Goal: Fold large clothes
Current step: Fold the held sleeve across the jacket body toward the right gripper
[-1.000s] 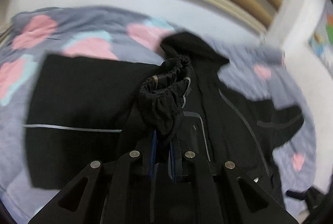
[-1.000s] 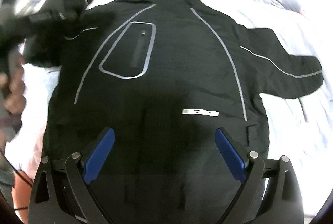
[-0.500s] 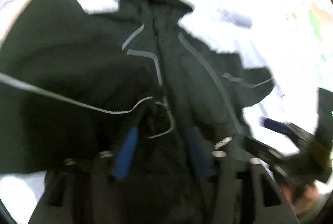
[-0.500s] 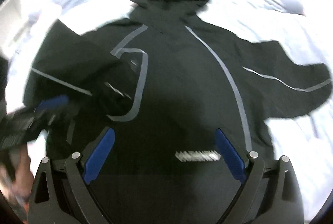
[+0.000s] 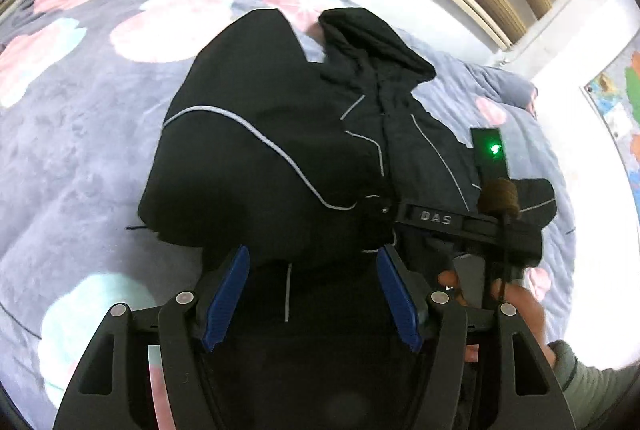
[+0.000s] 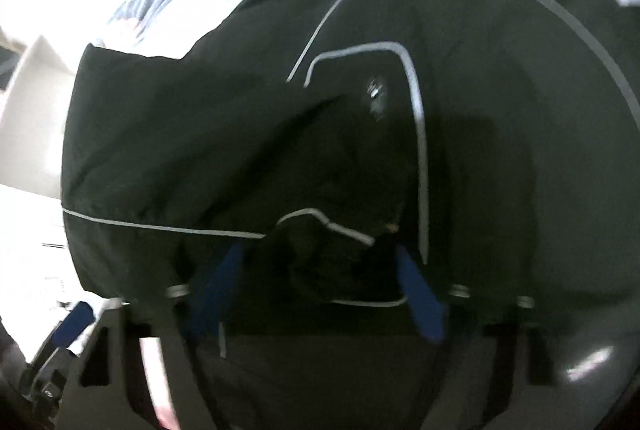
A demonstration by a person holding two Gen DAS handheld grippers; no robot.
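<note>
**Sleeve folded across, both claws open over the jacket**

The black hooded jacket [image 5: 304,150] lies on the bed's floral blanket [image 5: 80,134], hood at 12 o'clock, long axis running 12 to 6. Its sleeve [image 5: 240,134], edged in grey piping, is folded inward across the chest. The left claw [image 5: 312,294] hovers open, holding nothing, over the hem. The right claw [image 6: 320,294] is blurred but looks open, with the sleeve cuff [image 6: 332,250] bunched between its fingers; it appears nearer.
</note>
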